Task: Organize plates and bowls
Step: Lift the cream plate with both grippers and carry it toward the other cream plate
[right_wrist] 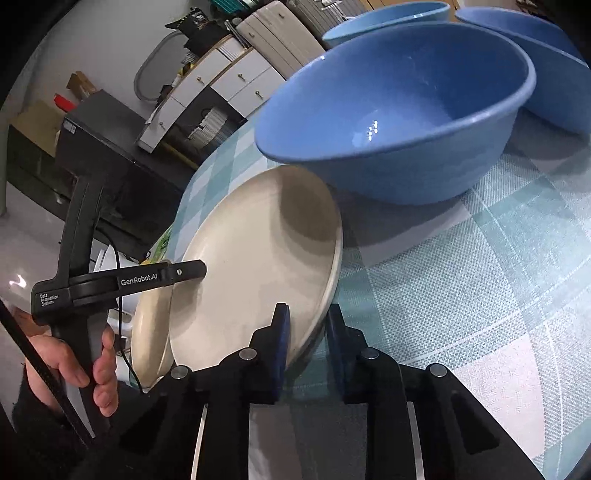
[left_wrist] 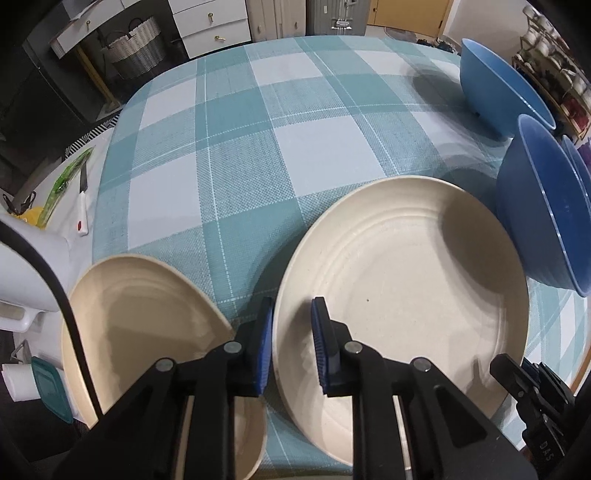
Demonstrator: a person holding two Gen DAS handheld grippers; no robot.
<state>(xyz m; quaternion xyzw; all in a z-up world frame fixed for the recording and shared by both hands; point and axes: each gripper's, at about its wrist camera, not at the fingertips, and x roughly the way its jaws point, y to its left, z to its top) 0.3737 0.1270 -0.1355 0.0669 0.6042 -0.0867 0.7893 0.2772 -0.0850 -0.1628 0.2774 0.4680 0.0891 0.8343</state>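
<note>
A large cream plate [left_wrist: 402, 273] lies on the checked tablecloth [left_wrist: 258, 147]. My left gripper [left_wrist: 291, 343] is open with its jaws astride the plate's left rim. A second cream plate [left_wrist: 147, 317] lies at the left table edge. My right gripper [right_wrist: 306, 343] is open with its jaws astride the same large plate's [right_wrist: 255, 266] near rim. Three blue bowls stand to the right: one near [left_wrist: 535, 221], one far [left_wrist: 498, 88]. In the right wrist view the nearest bowl [right_wrist: 399, 110] sits just beyond the plate, which looks tilted there.
A white appliance [left_wrist: 29, 266], a knife [left_wrist: 83, 206] and green packaging [left_wrist: 66, 181] lie off the table's left. A woven basket [left_wrist: 136, 48] and white drawers [left_wrist: 210, 26] stand beyond the far edge. A shelf of cups [left_wrist: 554, 55] is at far right.
</note>
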